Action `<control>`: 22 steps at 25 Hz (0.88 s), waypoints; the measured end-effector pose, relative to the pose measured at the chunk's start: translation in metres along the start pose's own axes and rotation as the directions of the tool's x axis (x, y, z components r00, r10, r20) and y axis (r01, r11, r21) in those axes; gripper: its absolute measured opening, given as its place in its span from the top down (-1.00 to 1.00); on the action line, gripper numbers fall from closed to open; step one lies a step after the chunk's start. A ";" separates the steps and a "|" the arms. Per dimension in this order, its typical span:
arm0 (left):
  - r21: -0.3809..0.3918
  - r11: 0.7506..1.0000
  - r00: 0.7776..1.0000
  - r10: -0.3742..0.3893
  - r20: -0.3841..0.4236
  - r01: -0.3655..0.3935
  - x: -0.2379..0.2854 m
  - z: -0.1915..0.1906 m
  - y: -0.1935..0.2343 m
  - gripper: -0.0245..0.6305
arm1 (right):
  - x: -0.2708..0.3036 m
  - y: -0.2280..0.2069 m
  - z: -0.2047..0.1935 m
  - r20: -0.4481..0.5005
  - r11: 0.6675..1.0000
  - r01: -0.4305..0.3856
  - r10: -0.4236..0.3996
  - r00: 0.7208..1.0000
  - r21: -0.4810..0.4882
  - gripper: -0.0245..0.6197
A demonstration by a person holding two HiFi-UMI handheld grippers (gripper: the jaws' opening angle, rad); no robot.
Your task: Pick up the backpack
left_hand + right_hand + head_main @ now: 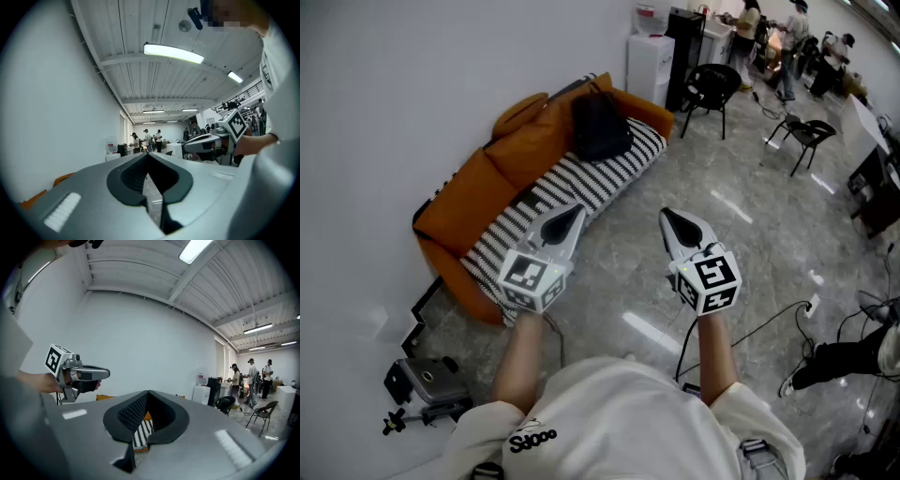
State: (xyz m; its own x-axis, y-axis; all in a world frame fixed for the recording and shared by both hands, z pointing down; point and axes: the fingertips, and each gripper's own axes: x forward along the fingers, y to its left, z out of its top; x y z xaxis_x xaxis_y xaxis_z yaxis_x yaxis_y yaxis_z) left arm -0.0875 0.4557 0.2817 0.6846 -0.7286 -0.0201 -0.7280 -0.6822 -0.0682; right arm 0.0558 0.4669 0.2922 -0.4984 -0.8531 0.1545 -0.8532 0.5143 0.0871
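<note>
A black backpack lies on the far end of an orange sofa with a black-and-white striped cover, against the white wall in the head view. My left gripper is held in the air over the sofa's near half, jaws shut and empty. My right gripper hovers beside it above the floor, also shut with nothing in it. In the right gripper view the striped cover shows just past the closed tips. The left gripper view looks level into the room; the backpack is hidden there.
Black folding chairs stand on the grey marble floor beyond the sofa. A white cabinet sits by the wall. Several people work at the far end. Cables trail on the floor at right. A camera on a stand lies near left.
</note>
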 end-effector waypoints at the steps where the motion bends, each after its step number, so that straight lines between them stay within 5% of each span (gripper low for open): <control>1: 0.000 1.000 1.000 0.002 0.000 -0.002 0.000 -0.001 0.001 0.90 | 0.001 0.000 0.000 -0.001 1.000 0.003 -0.003 1.000 -0.003 0.92; 14: 0.099 0.995 0.999 0.006 -0.052 -0.001 0.005 -0.010 0.005 0.89 | -0.007 -0.002 0.020 0.177 0.992 -0.067 0.047 0.983 0.109 0.92; 22: 0.059 0.998 0.996 -0.004 -0.087 0.010 0.011 -0.020 0.004 0.89 | -0.006 -0.008 0.002 0.136 0.987 -0.120 0.105 0.985 0.105 0.92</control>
State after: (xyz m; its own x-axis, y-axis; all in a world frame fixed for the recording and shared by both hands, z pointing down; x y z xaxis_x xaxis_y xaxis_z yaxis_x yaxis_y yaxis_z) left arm -0.0830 0.4438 0.3011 0.6820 -0.7282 0.0673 -0.7181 -0.6843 -0.1269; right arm 0.0655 0.4683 0.2887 -0.6018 -0.7982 0.0279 -0.7986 0.6008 -0.0362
